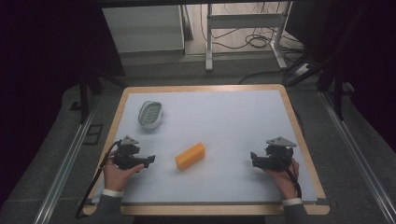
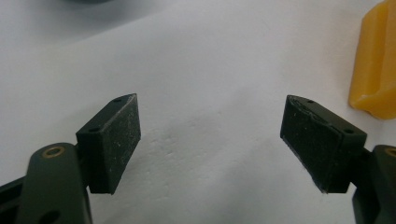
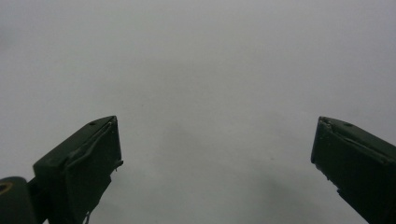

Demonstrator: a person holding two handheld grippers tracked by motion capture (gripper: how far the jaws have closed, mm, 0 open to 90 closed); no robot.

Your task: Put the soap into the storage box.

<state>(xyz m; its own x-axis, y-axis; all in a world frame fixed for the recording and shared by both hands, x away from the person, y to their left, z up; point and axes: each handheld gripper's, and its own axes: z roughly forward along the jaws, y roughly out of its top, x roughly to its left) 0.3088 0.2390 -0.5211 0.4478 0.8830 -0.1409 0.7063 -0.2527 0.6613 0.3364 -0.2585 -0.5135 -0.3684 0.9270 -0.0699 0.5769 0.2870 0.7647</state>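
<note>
Orange block (image 1: 190, 156) lies just below the middle of the high view, flat on the pale mat (image 1: 224, 121), angled up to the right. Left gripper (image 1: 148, 160) sits at the lower left, near the block but apart from it, jaws spread wide with nothing between them. Right gripper (image 1: 252, 157) at the lower right, well apart from the block, jaws spread too and holding nothing. A grey oval dish (image 1: 150, 114) rests at the upper left of the mat.

Block (image 1: 190, 156) mid-table (image 1: 233, 121), between left gripper (image 1: 150, 160) and right gripper (image 1: 252, 157); dish (image 1: 150, 114) behind, far-left.
</note>
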